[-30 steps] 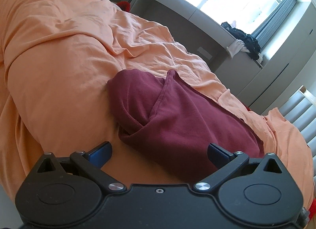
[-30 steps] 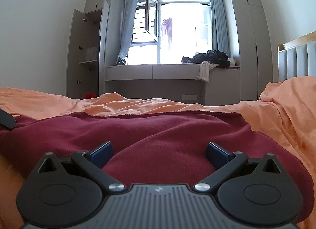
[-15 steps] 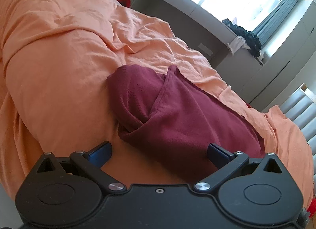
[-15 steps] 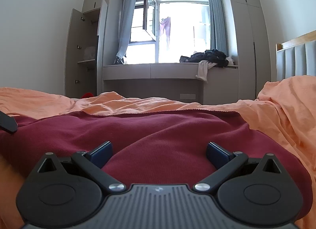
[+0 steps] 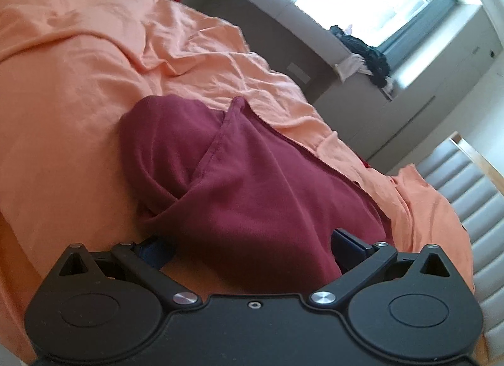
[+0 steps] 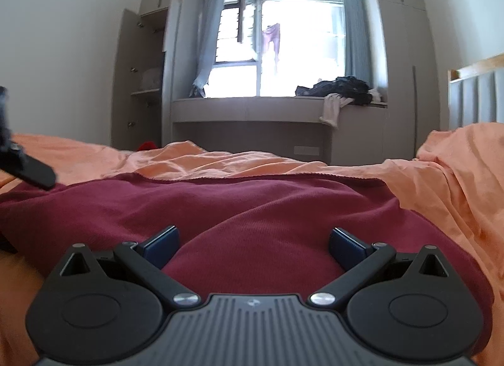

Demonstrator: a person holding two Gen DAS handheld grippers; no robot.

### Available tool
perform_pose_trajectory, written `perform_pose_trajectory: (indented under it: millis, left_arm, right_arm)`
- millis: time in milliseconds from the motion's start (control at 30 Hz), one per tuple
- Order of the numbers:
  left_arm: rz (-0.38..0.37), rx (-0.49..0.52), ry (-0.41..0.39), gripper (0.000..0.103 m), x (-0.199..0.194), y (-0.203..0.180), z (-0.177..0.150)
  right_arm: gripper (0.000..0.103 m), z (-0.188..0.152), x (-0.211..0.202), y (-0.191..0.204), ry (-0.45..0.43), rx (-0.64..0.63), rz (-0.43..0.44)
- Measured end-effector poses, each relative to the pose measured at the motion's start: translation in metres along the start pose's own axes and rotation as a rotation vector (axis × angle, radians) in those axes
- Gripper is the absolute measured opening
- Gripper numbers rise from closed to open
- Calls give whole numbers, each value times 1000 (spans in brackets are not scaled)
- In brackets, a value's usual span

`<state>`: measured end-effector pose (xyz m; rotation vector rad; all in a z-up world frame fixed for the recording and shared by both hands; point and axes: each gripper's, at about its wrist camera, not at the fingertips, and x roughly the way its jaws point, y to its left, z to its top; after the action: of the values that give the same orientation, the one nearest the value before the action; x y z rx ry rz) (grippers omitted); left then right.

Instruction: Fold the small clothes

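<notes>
While each gripper [image 5: 252, 244] [image 6: 253, 246] gapes wide, the maroon garment [image 5: 252, 183] lies rumpled, 1 edge folded over.

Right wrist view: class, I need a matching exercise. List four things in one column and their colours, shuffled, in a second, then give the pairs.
Things:
1. Garment
2. Bedsheet
3. Curtain
4. Claw fingertips

Colours:
A. Blue-grey
B. Dark blue
C. Maroon
D. Orange

Pairs: 1-C, 2-D, 3-A, 4-B
</notes>
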<state>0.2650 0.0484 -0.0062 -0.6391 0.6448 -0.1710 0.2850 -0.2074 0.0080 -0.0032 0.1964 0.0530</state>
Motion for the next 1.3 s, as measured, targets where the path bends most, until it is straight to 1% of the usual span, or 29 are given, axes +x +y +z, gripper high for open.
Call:
perform_pose_trajectory:
  millis: [100, 200, 300, 400, 467, 567, 600, 633, 667, 700, 733, 767, 800, 833, 867, 933, 967, 1033, 1100, 1167, 1300]
  left_arm:
    - [22, -44, -17, 102, 7, 3, 2]
    - [37, -70, -38, 102, 11, 3, 2]
    - [46, -74, -40, 102, 13, 2, 3]
    - [40, -90, -40, 102, 14, 5, 4]
    - [39, -93, -39, 102, 14, 6, 4]
    - [58, -66, -35, 101, 15, 1, 4]
    - [71, -55, -38, 98, 16, -1, 4]
    - [93, -45, -53, 92, 15, -5, 4]
    - [110, -39, -72, 90, 13, -7, 2]
    - [117, -33, -81, 86, 13, -8, 2]
    - [125, -25, -86, 80, 13, -10, 2]
    - [133, -21, -94, 77, 13, -11, 2]
    - [139, -12, -102, 72, 13, -13, 1]
    - [140, -2, -108, 63, 13, -15, 1]
    - [142, 7, -114, 60, 12, -17, 1]
    - [148, 45, -132, 45, 12, -24, 2]
    - [150, 68, -139, 41, 12, -28, 3]
    - [155, 115, -146, 30, 10, -37, 7]
    - [134, 157, -151, 23, 9, -48, 15]
    - [105, 201, -155, 22, 6, -61, 23]
    - [68, 357, -173, 20, 2, -102, 28]
  right_arm:
    - [103, 5, -4, -7, 18, 0, 22]
    - [103, 3, -10, -11, 2, 5, 1]
    - [103, -5, -11, -8, -16, 14, -10]
    - [103, -14, -10, -8, -40, 62, -17]
    - [103, -18, -12, -8, -58, 60, -24]
    - [103, -19, -13, -9, -63, 68, -22]
    - [103, -18, -13, -9, -60, 67, -20]
    - [103, -18, -14, -9, -56, 66, -17]
    - [103, -17, -14, -11, -49, 64, -10]
    - [103, -15, -15, -13, -41, 63, -1]
    - [103, -13, -15, -13, -32, 61, 11]
    - [103, -11, -16, -16, -23, 61, 26]
    - [103, -10, -16, -18, -18, 61, 39]
    - [103, -10, -17, -21, -13, 61, 52]
    - [103, -9, -18, -22, -9, 60, 60]
    - [103, -8, -20, -23, -2, 57, 65]
    - [103, -7, -21, -23, 3, 54, 65]
    - [103, -5, -26, -24, 5, 47, 66]
    - [103, -4, -32, -28, 0, 40, 68]
    - [103, -3, -41, -33, -9, 39, 62]
    - [103, -1, -61, -50, -25, 54, 56]
